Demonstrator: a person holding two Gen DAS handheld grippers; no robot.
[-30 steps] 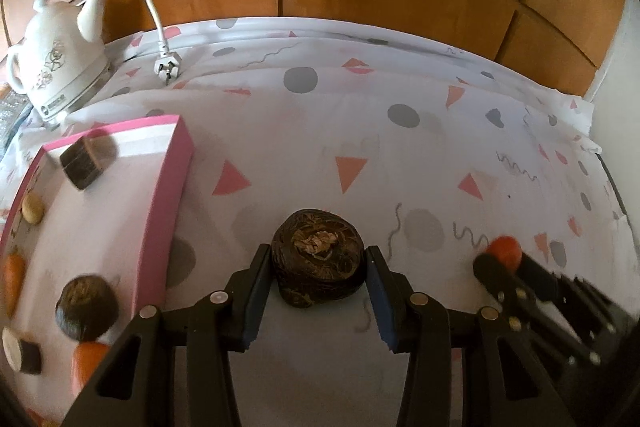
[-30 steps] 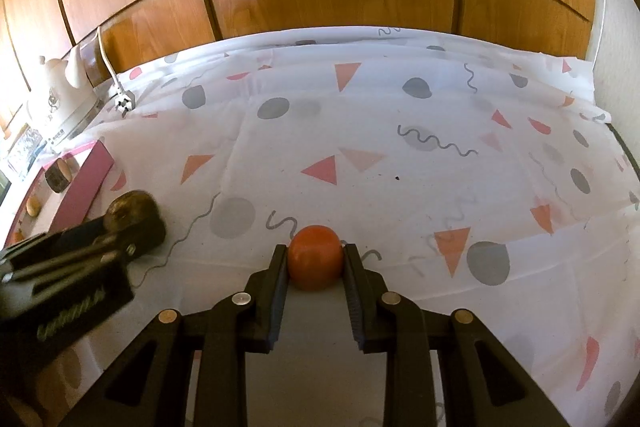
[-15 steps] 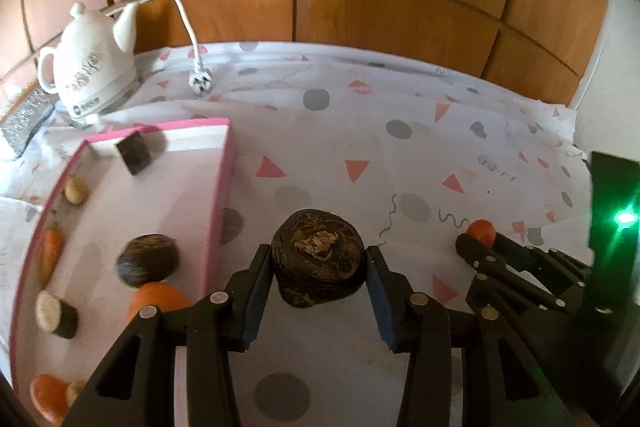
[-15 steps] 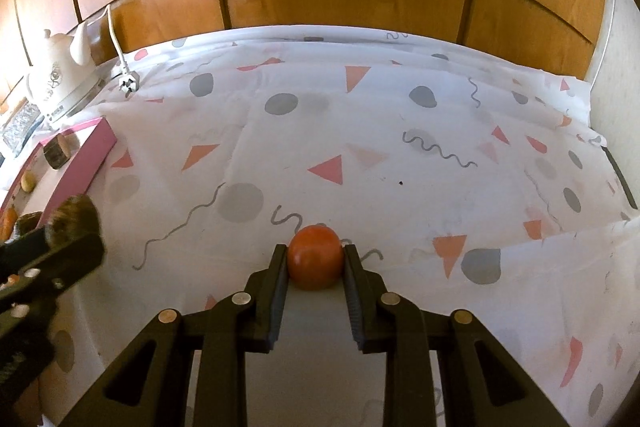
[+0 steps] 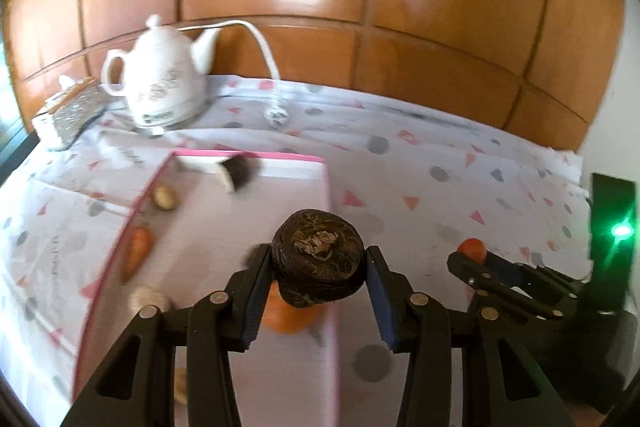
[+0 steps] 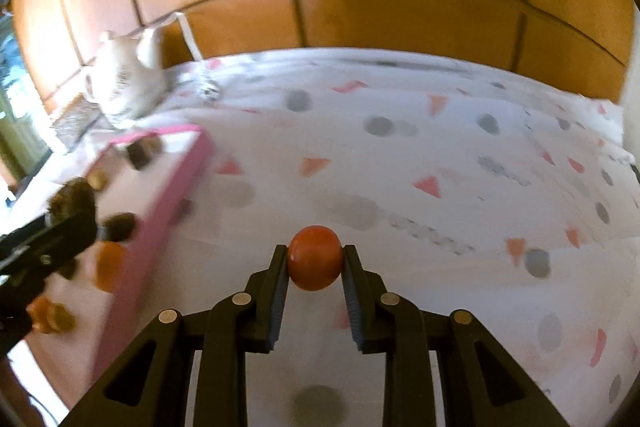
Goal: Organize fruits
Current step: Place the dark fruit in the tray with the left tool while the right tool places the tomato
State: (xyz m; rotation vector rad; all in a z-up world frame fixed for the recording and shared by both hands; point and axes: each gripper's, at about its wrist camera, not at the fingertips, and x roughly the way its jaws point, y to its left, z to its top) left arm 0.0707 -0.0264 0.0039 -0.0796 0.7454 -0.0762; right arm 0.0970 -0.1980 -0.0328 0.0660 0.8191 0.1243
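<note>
In your left wrist view, your left gripper (image 5: pixel 318 269) clamps a dark brown wrinkled fruit (image 5: pixel 319 262) above the right edge of the pink tray (image 5: pixel 327 187), over an orange fruit (image 5: pixel 286 319).

In your right wrist view, your right gripper (image 6: pixel 315 265) pinches a small red-orange fruit (image 6: pixel 315 257) above the patterned tablecloth (image 6: pixel 400 155), to the right of the tray.

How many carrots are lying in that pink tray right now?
1 that I can tell: a carrot lies by the left rim of the pink tray. Other orange things there are rounder or too blurred to name, and the grippers hide part of the tray.
</note>
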